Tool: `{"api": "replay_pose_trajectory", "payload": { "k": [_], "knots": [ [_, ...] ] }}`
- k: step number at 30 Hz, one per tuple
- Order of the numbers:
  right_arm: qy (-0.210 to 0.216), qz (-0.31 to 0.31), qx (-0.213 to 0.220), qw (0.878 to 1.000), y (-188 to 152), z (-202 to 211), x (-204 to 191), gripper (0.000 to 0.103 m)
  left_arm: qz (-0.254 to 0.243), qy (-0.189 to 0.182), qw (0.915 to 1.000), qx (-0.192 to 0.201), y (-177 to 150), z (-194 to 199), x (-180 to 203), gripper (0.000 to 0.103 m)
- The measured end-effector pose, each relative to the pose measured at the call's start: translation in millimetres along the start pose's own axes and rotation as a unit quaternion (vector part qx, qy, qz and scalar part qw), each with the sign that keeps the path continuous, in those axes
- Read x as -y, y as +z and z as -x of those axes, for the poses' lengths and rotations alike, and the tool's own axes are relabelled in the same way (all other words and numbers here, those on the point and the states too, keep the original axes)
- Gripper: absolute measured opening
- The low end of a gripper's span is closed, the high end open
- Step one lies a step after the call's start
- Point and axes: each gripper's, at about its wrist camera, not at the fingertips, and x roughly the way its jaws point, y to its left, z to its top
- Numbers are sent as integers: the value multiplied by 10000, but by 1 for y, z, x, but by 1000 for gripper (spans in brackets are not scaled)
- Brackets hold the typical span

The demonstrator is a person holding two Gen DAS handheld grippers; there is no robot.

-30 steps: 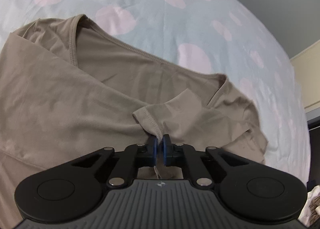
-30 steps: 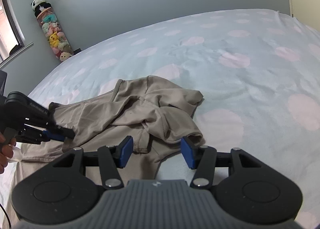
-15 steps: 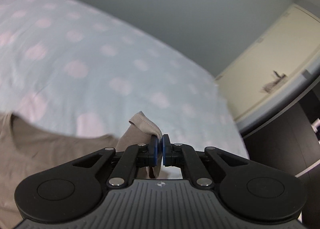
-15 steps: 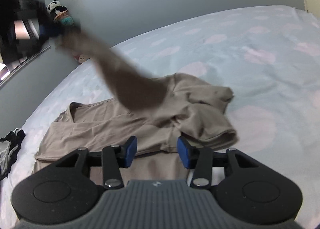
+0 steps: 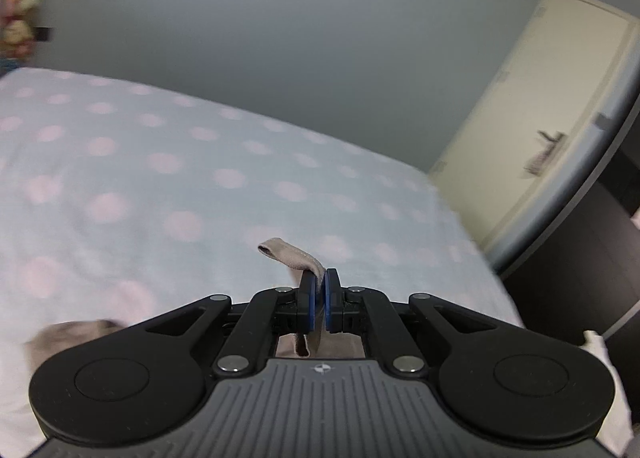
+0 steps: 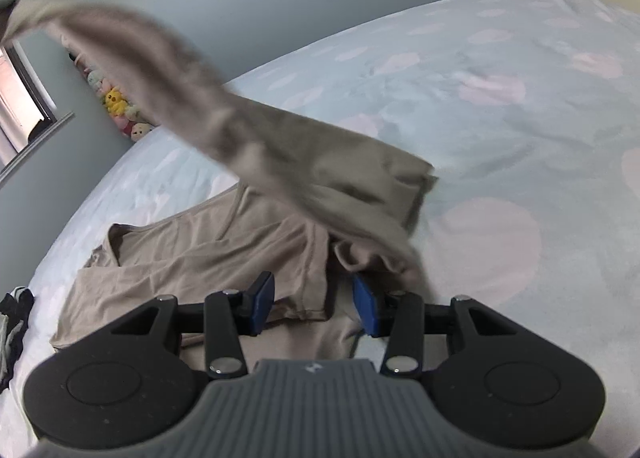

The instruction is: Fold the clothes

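Observation:
A taupe long-sleeved shirt (image 6: 208, 246) lies on the bed. My left gripper (image 5: 319, 290) is shut on the end of its sleeve (image 5: 292, 254) and holds it high in the air. In the right wrist view that sleeve (image 6: 168, 70) stretches blurred from the upper left down to the shirt's bunched right side (image 6: 372, 194). My right gripper (image 6: 314, 302) is open and empty, low over the shirt's near edge, its fingertips (image 6: 262, 296) just above the cloth.
The bed has a light blue cover with pink dots (image 6: 500, 106). Plush toys (image 6: 116, 106) stand by the wall at the far left. Dark clothes (image 6: 12, 318) lie at the bed's left edge. A cream door (image 5: 540, 130) and dark furniture (image 5: 592, 258) stand beyond the bed.
My left gripper has lifted the sleeve from the shirt high into the air, pulling it taut. My right gripper has moved a little forward over the shirt and stays open.

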Motion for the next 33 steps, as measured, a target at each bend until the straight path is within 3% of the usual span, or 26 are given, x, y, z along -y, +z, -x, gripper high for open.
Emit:
{"api": "replay_pose_trajectory", "payload": {
  "k": [5, 11, 21, 27, 33],
  "knots": [
    [-48, 5, -55, 10000, 0, 1, -2, 48, 343, 855, 9952, -331, -26, 2, -73, 2],
    [-69, 224, -110, 9997, -3, 5, -8, 48, 905, 1643, 9785, -857, -65, -18, -159, 2],
    [-15, 514, -404, 9979, -3, 8, -14, 50, 1192, 1805, 9664, -1391, -121, -54, -218, 2],
    [21, 521, -685, 9963, -7, 16, -15, 57, 1260, 1822, 9636, -1495, -119, -55, -223, 6],
    [218, 408, -458, 9979, 3, 37, -19, 57, 1315, 1697, 9684, -1266, -109, -38, -222, 20]
  ]
}}
